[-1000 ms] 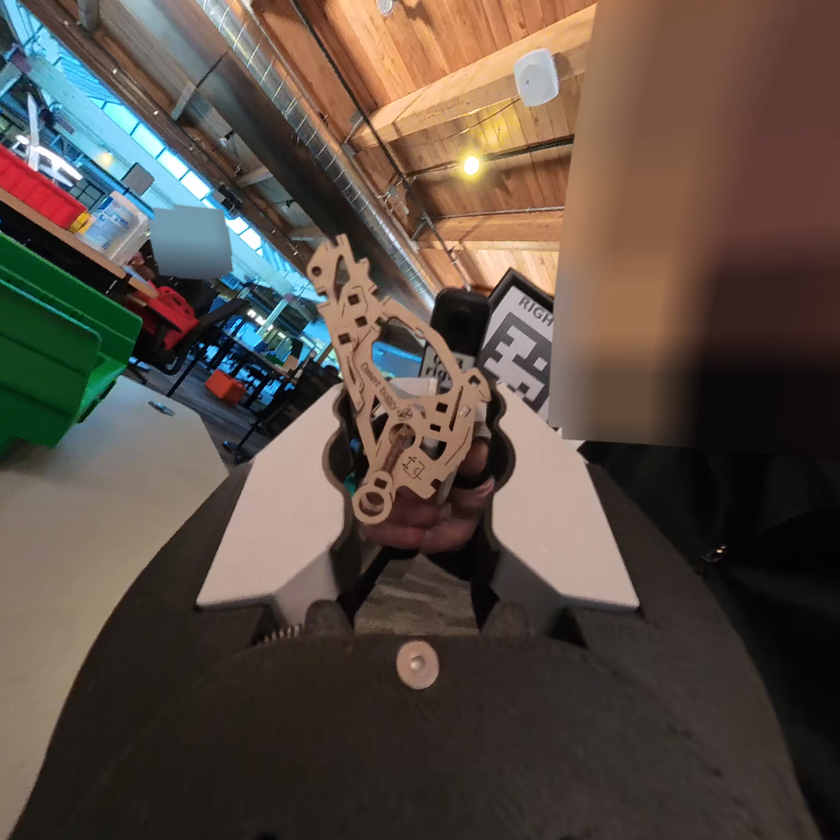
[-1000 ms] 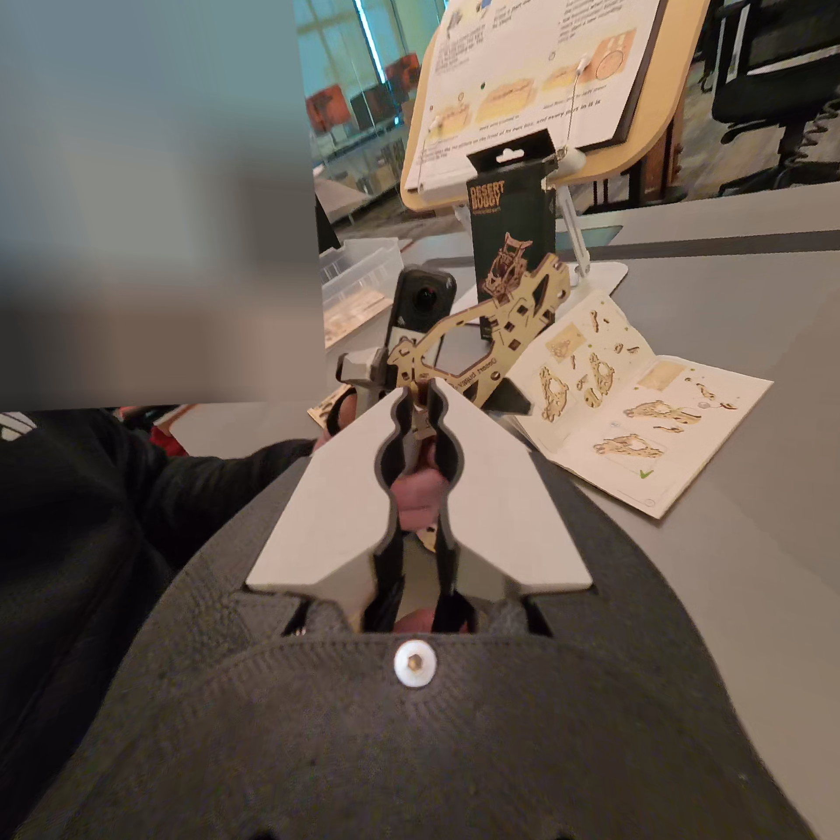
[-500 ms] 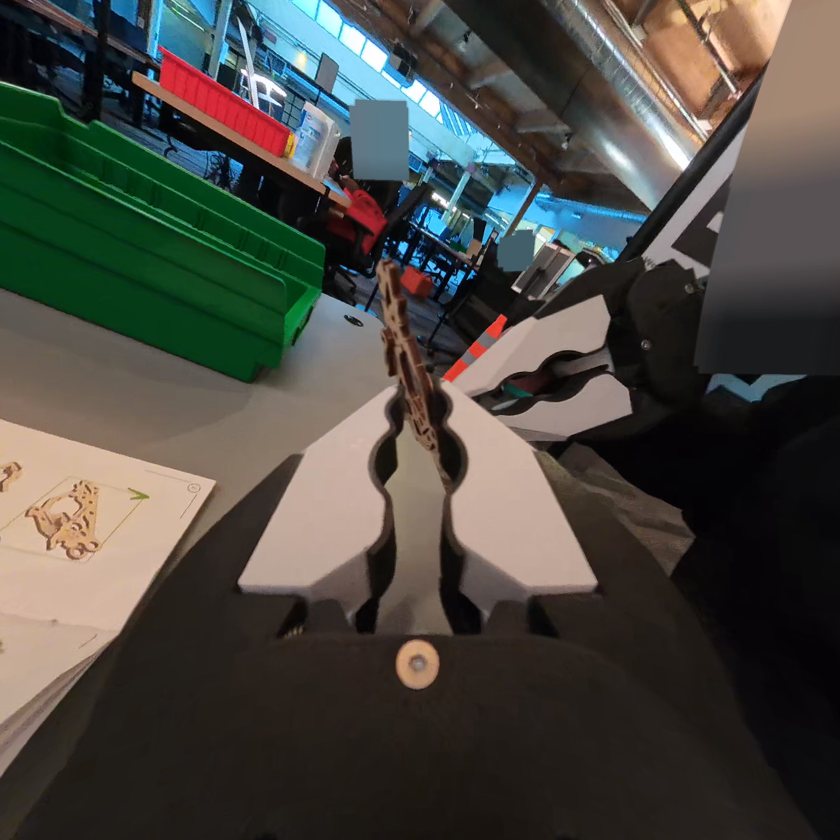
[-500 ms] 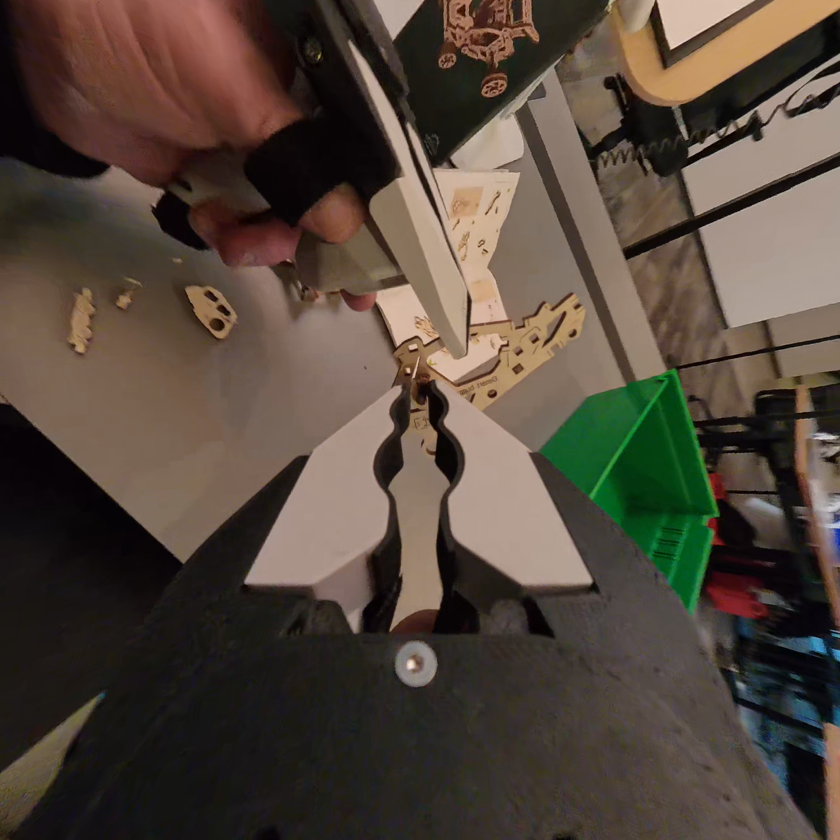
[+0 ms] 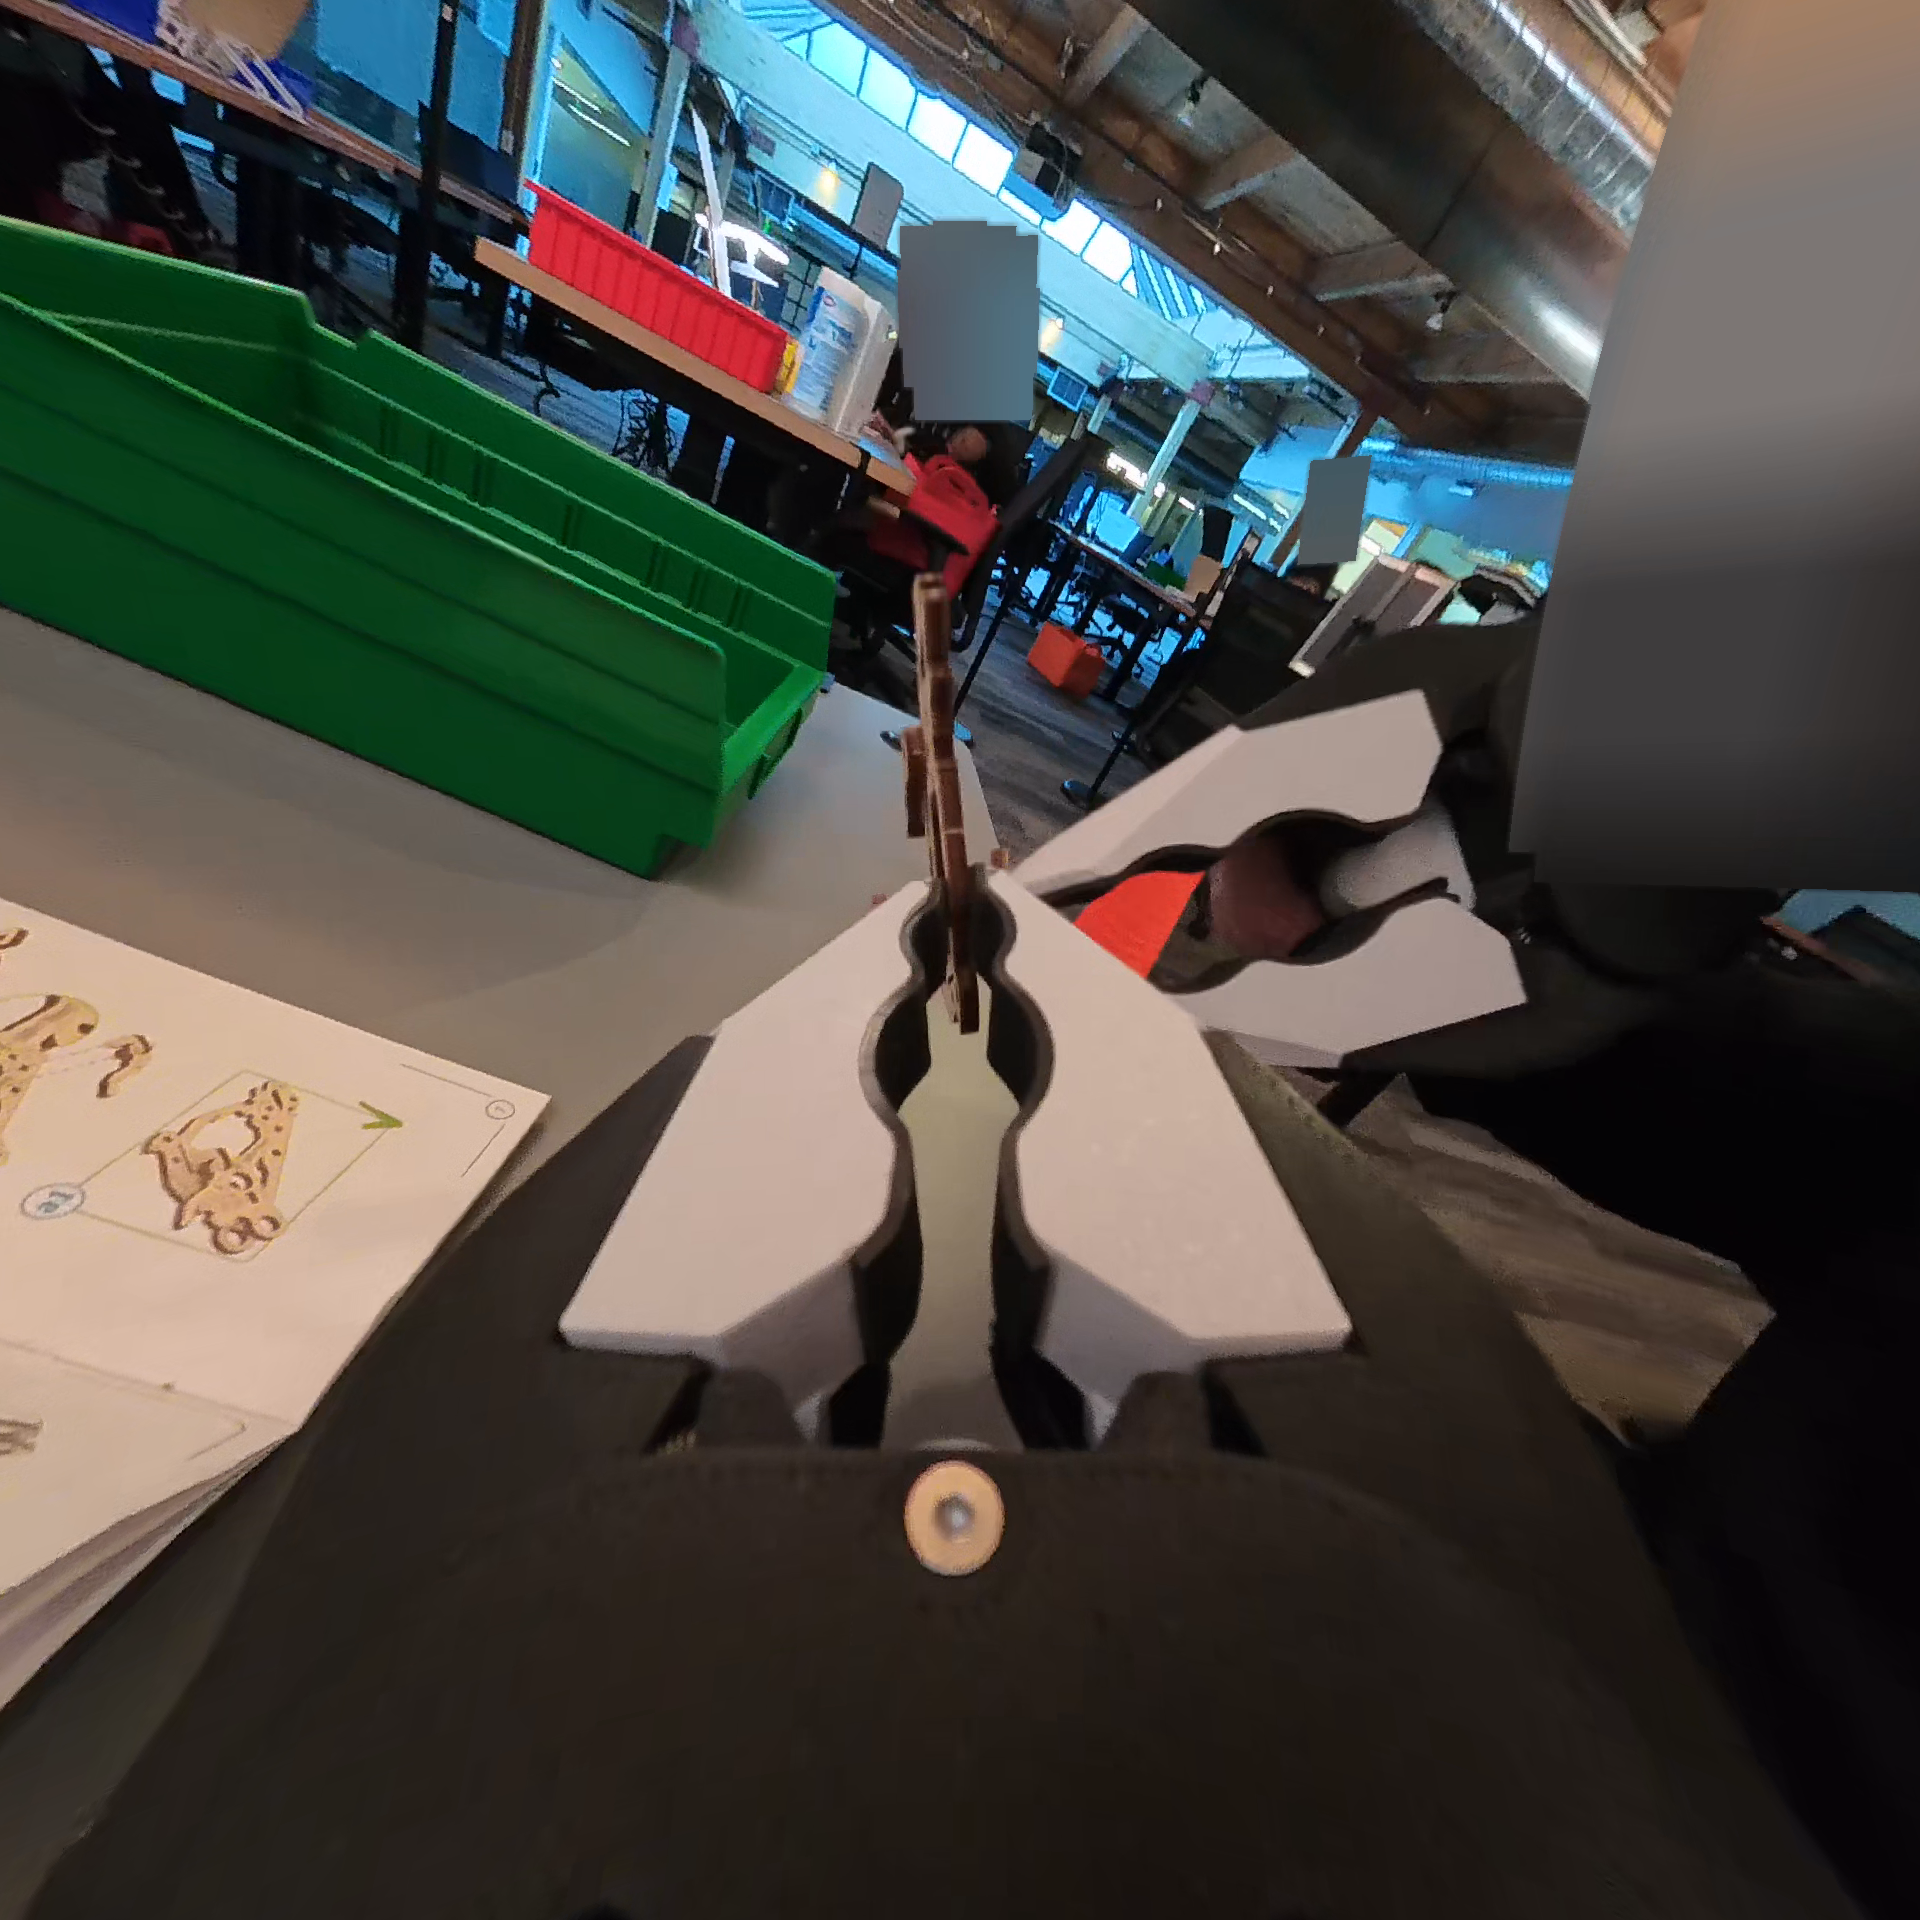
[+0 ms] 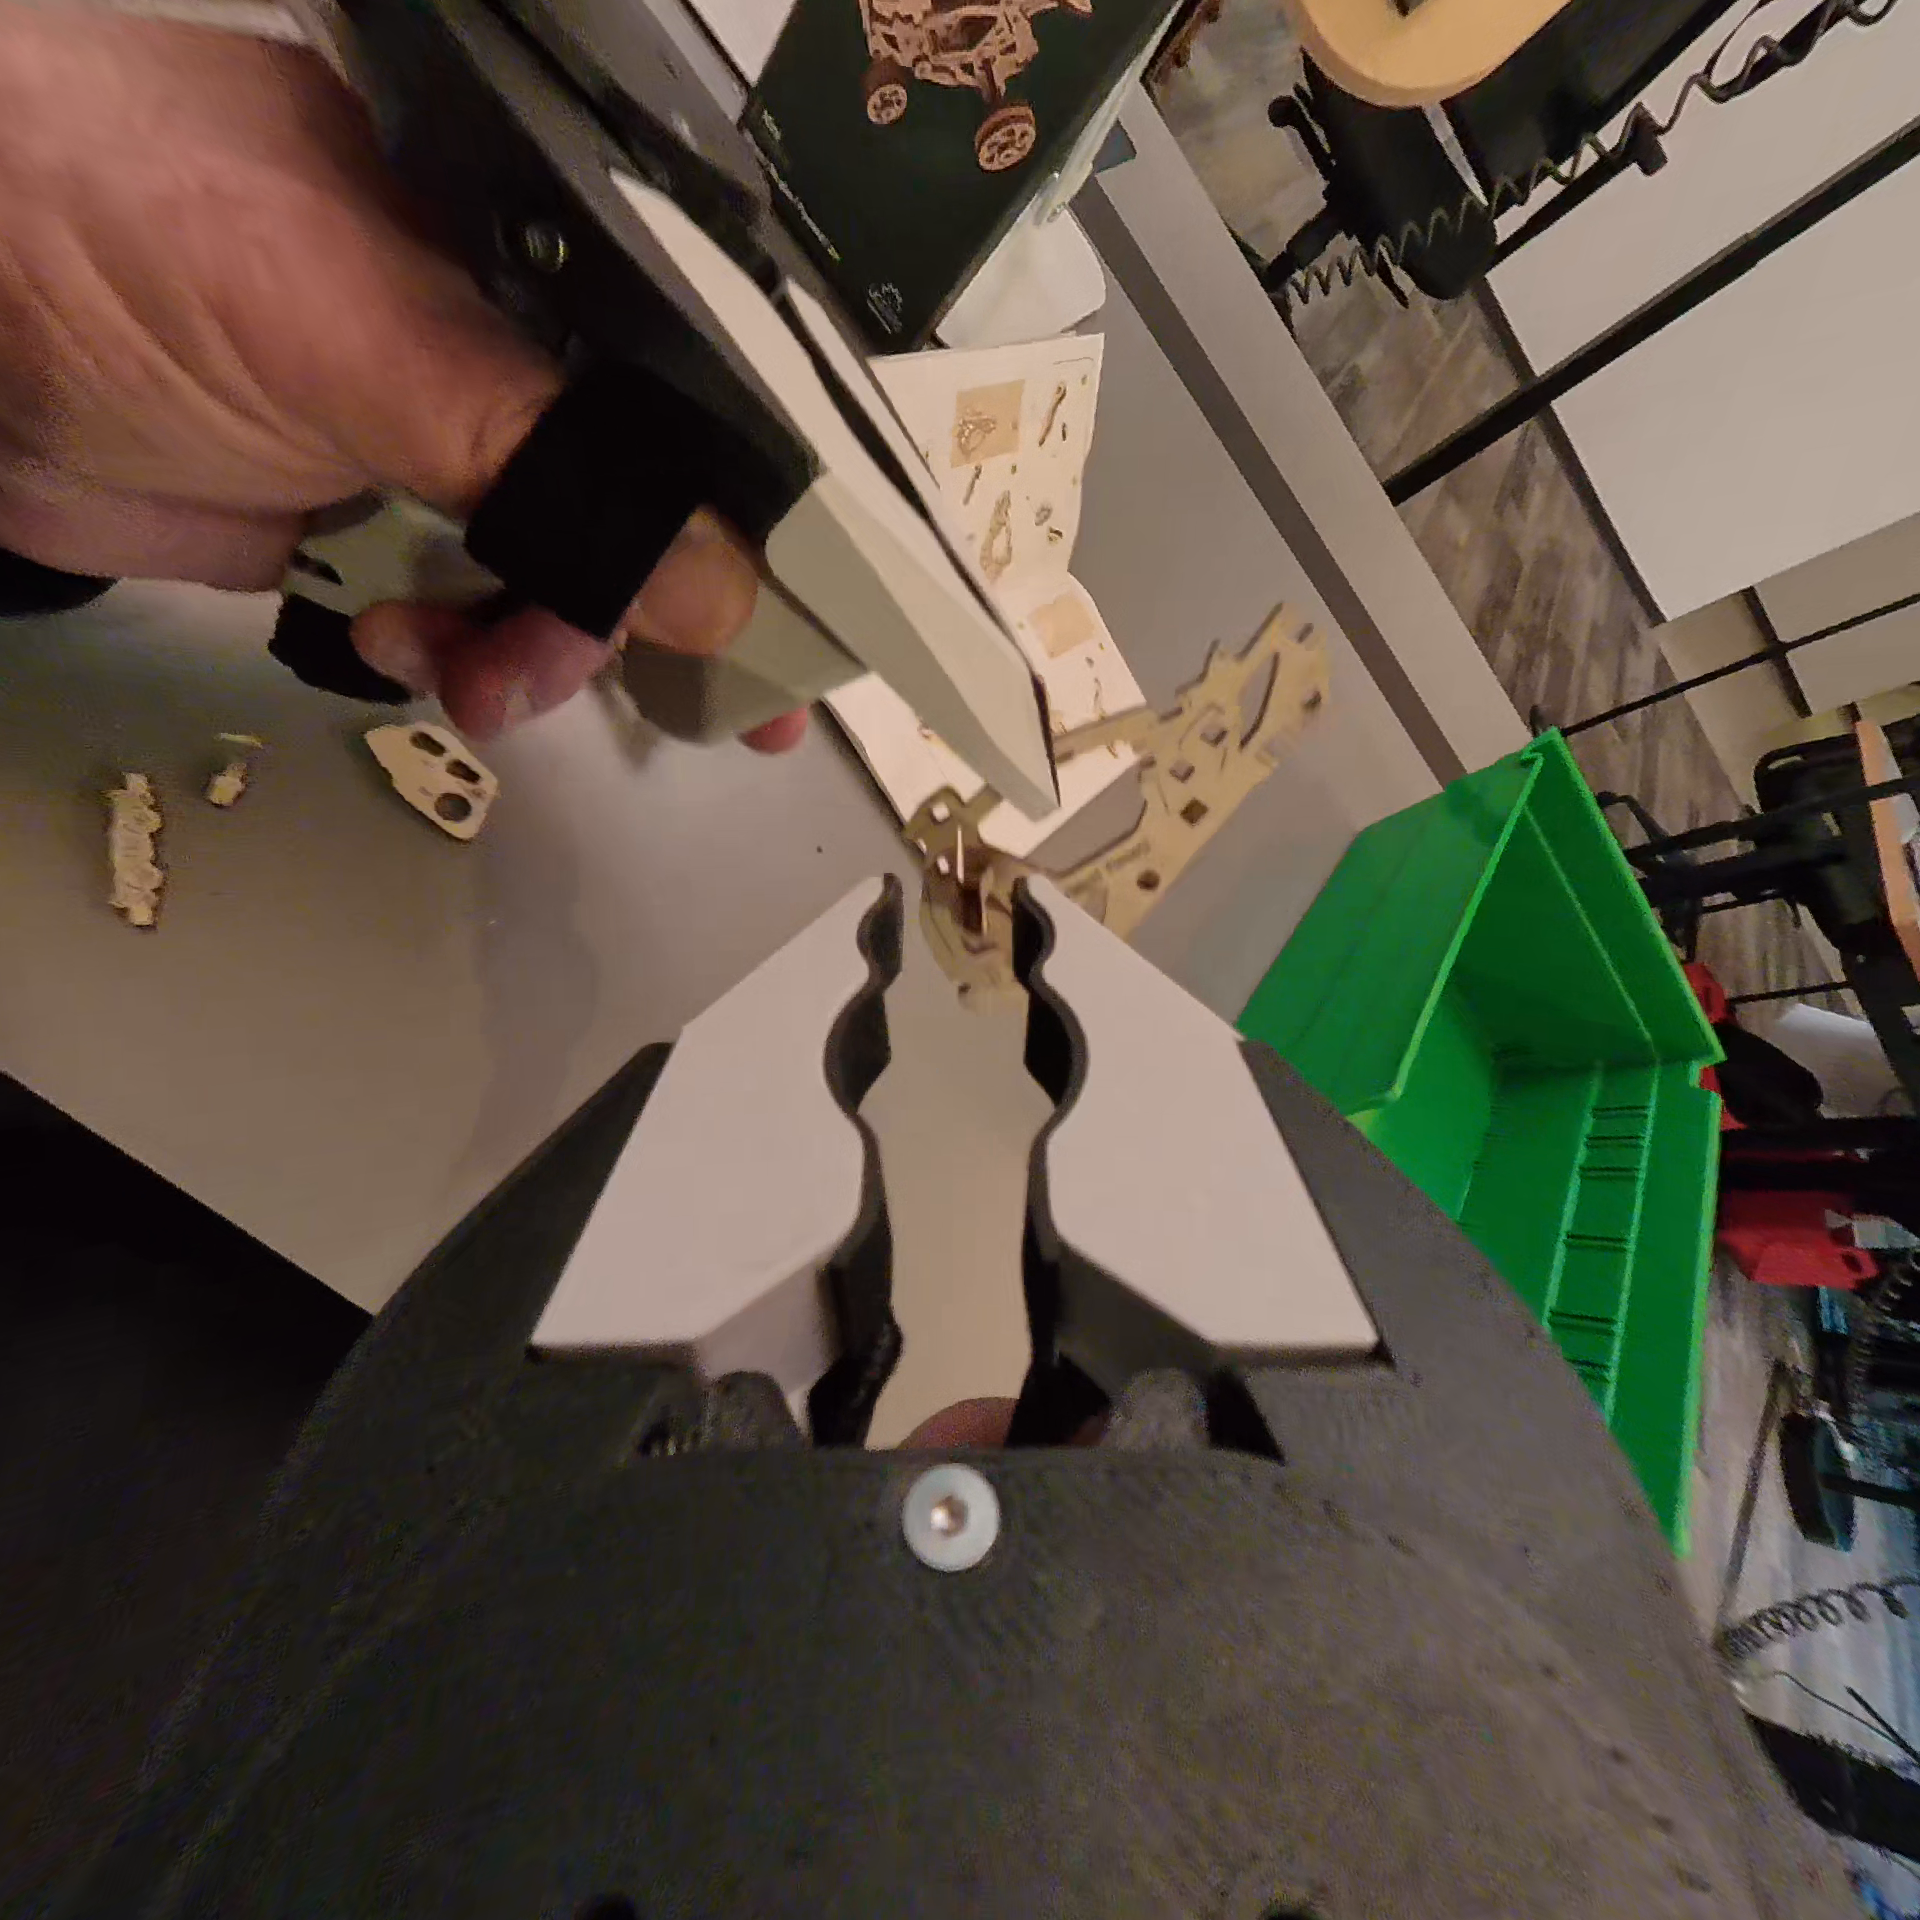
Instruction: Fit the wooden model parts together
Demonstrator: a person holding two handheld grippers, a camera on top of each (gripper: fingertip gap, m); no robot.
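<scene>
— Sitting where, the wooden frame plate [image 5: 940,790]?
— Standing edge-on in the left gripper [image 5: 954,904], pinched thin between both closed white fingers [image 5: 831,1039], above the grey table [image 5: 312,883]. Showing flat in the right wrist view, with a small cross part [image 6: 961,883] already slotted near its lower end.
— And the right gripper [image 6: 956,914]?
— Gaping a little, straddling that lower end; pads not clearly pressing, so holding nothing, seemingly.
— Getting far along?
— Barely started, judging by this: one small part seated, several loose wooden pieces [image 6: 431,769] lying at the far left of the table, most of the model probably remaining.
— Anything in the containers?
— Green bins [image 5: 416,582] stacked at the far left in the left view; visible insides looking bare, deeper parts hidden. Red bin [image 5: 655,281] on a far bench, contents not showing. Instruction booklet [image 5: 208,1195] lying open at near left.
</scene>
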